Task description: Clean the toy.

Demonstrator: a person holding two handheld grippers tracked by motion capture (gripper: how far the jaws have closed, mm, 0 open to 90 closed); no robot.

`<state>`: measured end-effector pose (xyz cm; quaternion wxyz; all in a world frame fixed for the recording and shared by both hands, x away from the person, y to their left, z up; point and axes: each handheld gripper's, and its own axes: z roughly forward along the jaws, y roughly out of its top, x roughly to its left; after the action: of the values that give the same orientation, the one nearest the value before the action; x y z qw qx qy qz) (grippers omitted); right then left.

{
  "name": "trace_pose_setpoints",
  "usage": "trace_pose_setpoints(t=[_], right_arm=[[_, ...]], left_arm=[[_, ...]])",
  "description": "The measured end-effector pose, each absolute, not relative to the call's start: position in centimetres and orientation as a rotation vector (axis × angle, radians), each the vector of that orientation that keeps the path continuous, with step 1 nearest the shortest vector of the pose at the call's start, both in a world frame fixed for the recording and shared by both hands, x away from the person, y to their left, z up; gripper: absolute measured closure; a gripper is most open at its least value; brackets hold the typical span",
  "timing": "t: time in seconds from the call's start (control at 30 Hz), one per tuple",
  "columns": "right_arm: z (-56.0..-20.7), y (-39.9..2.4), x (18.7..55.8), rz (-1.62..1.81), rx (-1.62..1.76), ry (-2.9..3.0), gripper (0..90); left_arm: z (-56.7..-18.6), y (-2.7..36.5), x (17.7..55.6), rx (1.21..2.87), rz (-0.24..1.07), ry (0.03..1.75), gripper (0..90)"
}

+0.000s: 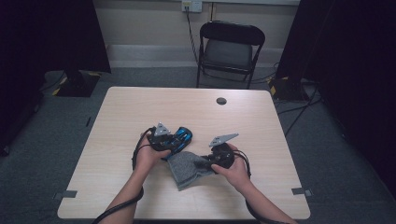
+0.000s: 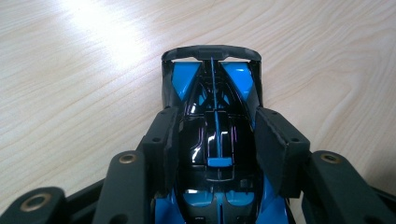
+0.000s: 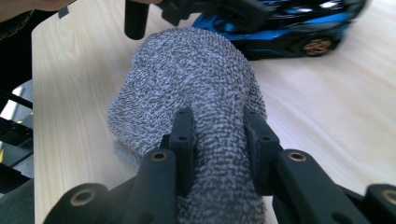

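Observation:
A blue and black toy car (image 1: 180,138) is gripped across its body by my left gripper (image 1: 173,141) near the table's middle. In the left gripper view both pads press the car (image 2: 212,140) on its sides, its rear wing pointing away. My right gripper (image 1: 201,164) is shut on a grey knitted cloth (image 1: 186,169) that lies bunched just right of and below the car. In the right gripper view the cloth (image 3: 187,88) bulges out between the jaws, and the car (image 3: 285,28) sits just beyond it with the other gripper on it.
The light wooden table (image 1: 140,107) has a small round dark grommet (image 1: 221,101) at its far side. A black folding chair (image 1: 229,49) stands behind the table. Dark stands and cables sit on the carpet to both sides.

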<state>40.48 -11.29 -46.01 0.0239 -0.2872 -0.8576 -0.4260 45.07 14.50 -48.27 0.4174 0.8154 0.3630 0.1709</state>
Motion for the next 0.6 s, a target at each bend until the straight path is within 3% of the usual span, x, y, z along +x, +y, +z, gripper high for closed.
trace_pose_setpoints(t=[0.3, 0.6], right_arm=[[-47.5, -8.4, 41.4, -1.232, -0.874, -2.712, 68.5], [-47.7, -8.4, 42.8, -1.207, -0.933, -2.737, 68.4]], left_arm=[[-48.4, 14.5, 45.0, 2.035, 0.428, 0.914, 51.3], [-48.4, 14.5, 44.9, 2.036, 0.431, 0.913, 51.3]])
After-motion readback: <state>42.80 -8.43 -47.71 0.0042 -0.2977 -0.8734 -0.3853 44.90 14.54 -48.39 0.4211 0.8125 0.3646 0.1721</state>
